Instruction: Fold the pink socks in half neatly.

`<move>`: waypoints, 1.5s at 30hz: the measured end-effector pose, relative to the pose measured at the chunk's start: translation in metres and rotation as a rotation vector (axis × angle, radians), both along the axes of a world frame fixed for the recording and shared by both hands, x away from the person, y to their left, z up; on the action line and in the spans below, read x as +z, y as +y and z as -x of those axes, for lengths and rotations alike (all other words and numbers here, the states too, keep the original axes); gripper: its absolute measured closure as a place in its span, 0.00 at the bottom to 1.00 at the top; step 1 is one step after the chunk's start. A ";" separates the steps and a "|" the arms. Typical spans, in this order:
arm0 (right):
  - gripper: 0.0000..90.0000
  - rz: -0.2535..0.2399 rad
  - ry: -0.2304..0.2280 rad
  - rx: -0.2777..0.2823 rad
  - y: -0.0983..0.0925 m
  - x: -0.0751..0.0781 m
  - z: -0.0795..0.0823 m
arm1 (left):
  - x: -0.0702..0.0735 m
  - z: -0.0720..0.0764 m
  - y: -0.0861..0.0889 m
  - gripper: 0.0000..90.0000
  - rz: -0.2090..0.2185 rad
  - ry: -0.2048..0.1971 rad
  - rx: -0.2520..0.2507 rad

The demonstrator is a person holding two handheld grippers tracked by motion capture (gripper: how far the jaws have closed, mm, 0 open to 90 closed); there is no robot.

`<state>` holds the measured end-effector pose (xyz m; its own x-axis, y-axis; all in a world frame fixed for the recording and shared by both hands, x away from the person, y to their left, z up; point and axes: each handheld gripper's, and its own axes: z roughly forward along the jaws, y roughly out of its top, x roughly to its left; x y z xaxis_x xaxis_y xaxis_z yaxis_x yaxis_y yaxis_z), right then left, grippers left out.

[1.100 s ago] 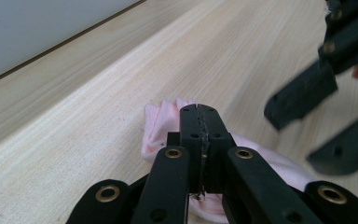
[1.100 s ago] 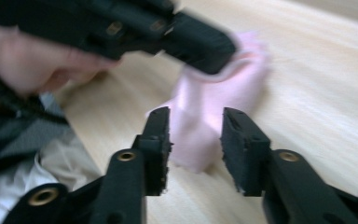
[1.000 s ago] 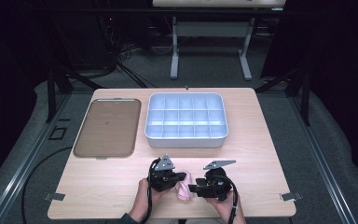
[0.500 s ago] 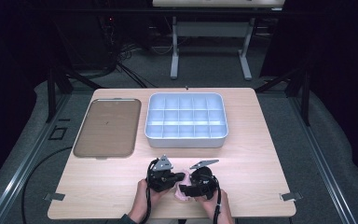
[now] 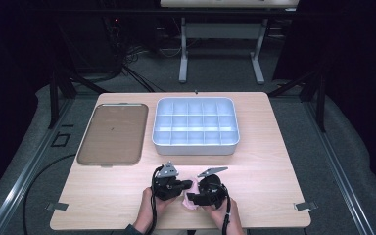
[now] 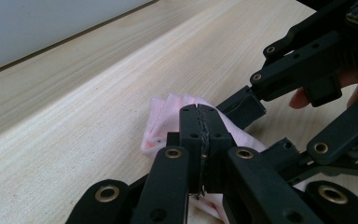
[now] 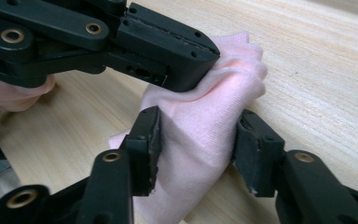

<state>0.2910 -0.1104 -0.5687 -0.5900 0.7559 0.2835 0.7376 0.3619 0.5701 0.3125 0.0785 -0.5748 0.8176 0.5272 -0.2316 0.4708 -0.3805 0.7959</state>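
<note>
Jaws clenched tight, the left gripper (image 6: 200, 140) is pinching a fold of the pink cloth (image 7: 200, 135) just above the wooden table (image 5: 269, 171), near its front edge. The right gripper (image 7: 198, 149) is straddling the same cloth, its jaws having just been closing, pads touching the fabric's sides without yet flattening it. A good second grip probably means biting well apart from the left pinch, so the cloth can be spread. The grippers are crowding each other closely; the compartment tray (image 5: 196, 128) and brown tray (image 5: 112, 133) are sitting well apart, behind.
</note>
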 end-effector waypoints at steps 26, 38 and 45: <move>0.78 -0.065 0.032 0.085 -0.009 -0.003 -0.012 | 0.013 -0.011 0.049 0.57 -0.022 -0.006 0.226; 0.77 -0.029 0.008 0.099 -0.006 -0.001 -0.009 | -0.005 -0.001 0.082 0.31 -0.203 -0.015 0.341; 0.78 -0.005 -0.007 0.105 -0.003 0.001 -0.008 | -0.012 0.003 0.078 0.23 -0.244 -0.055 0.345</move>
<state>0.2987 -0.1138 -0.5678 -0.6679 0.6885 0.2828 0.6919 0.4343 0.5768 0.3097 0.1565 -0.5873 0.5911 0.8061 -0.0275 0.5631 -0.3880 0.7297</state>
